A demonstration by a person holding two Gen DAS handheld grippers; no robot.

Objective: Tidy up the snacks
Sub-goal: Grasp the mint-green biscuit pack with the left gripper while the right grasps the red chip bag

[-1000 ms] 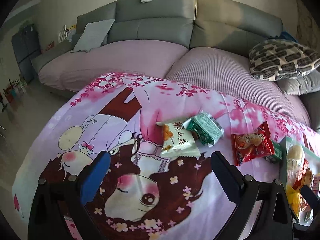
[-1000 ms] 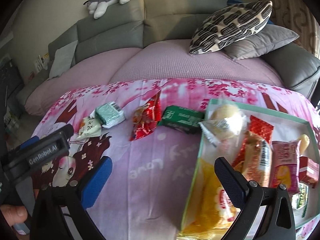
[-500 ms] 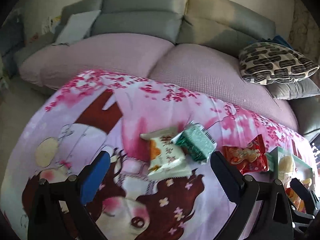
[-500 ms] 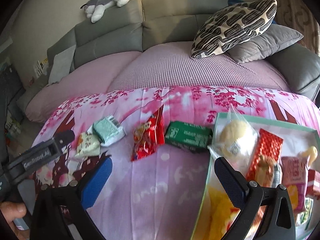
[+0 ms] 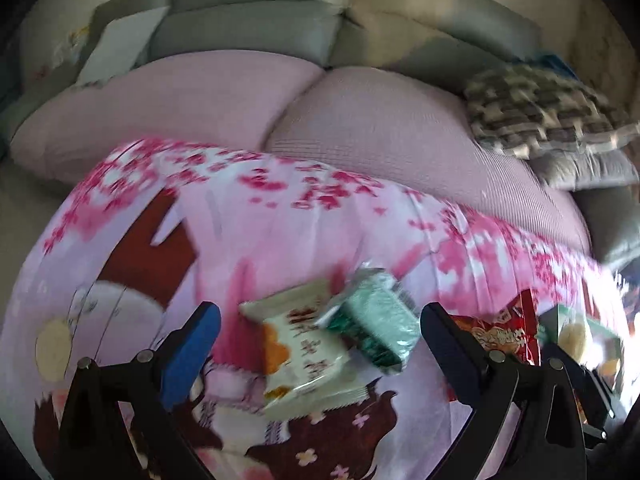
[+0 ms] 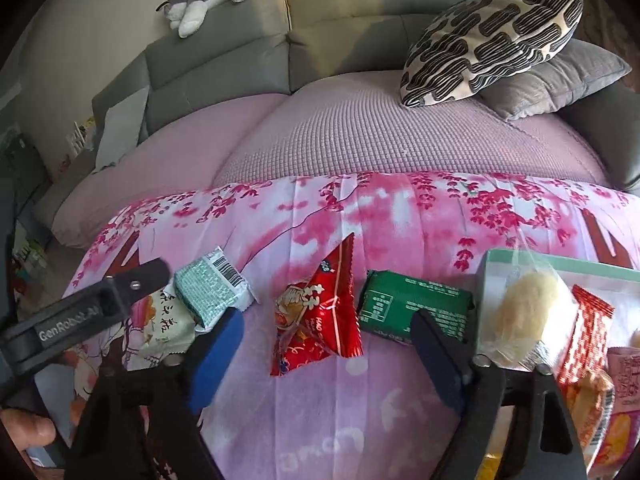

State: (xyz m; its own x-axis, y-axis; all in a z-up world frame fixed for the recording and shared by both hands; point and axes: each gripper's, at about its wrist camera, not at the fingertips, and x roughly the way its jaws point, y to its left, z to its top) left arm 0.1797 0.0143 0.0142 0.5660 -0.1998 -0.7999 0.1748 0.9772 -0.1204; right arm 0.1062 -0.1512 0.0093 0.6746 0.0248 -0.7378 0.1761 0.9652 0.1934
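Scene: A desk draped in a pink cherry-blossom cloth stands before a grey sofa; a person works two handheld grippers over loose snacks.
Left gripper: Fingers spread wide, holding nothing. They frame a white packet and a mint-green packet, which overlap near the desk's left end. This view is blurred, so contact cannot be confirmed.
Right gripper: Fingers closing, still part open, with a red packet lying on the cloth between them; the pads do not yet press it. Nothing is held.
Box: A pale green open box sits at the desk's right end. Inside it: a clear-wrapped bun, a red-and-white patterned packet and further snacks toward the right edge, partly cut off.
Still out: Four packets in a row across the desk's middle, from left: white, mint-green, red, and a dark green packet just beside the box's left wall.
Progress: By the look of it, roughly half done; several snacks are boxed, four remain on the cloth.
Step in hand: Seemingly a double pick-up, the right gripper taking the red packet, the left one of the pair at the left end.
Left to do: Grip, lift, carry each to the box.
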